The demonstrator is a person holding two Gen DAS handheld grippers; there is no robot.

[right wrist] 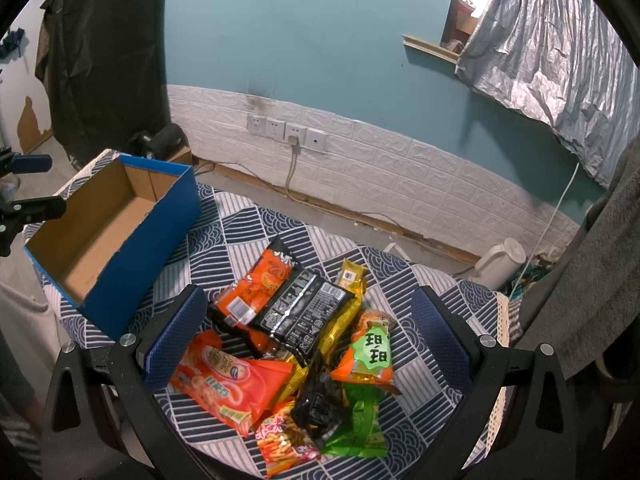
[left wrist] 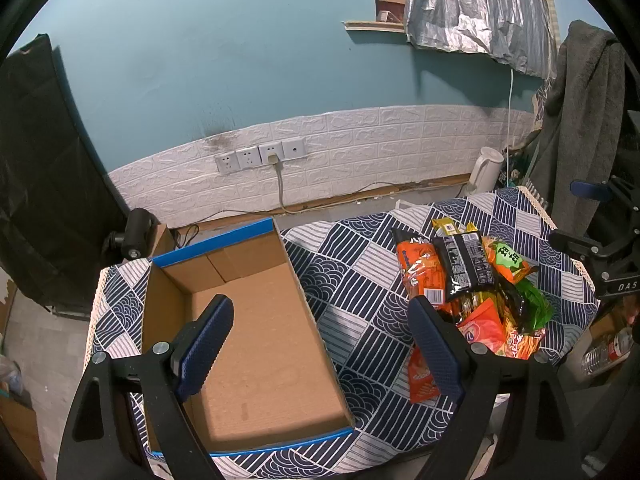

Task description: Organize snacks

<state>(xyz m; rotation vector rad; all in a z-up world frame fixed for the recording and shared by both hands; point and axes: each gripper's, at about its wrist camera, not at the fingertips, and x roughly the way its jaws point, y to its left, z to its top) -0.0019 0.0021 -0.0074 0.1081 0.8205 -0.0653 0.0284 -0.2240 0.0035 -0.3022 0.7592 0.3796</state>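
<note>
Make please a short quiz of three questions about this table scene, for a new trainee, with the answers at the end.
1. True or false: the cardboard box already holds some snack packets.
2. Which packet lies on top at the middle of the snack pile? A) a black packet B) a white packet C) a blue packet
3. Fill in: both the left gripper and the right gripper have their jaws ____.

Key
1. False: only bare cardboard shows inside the box.
2. A: the black packet lies over the orange packet.
3. Open, with nothing held between them.
</note>
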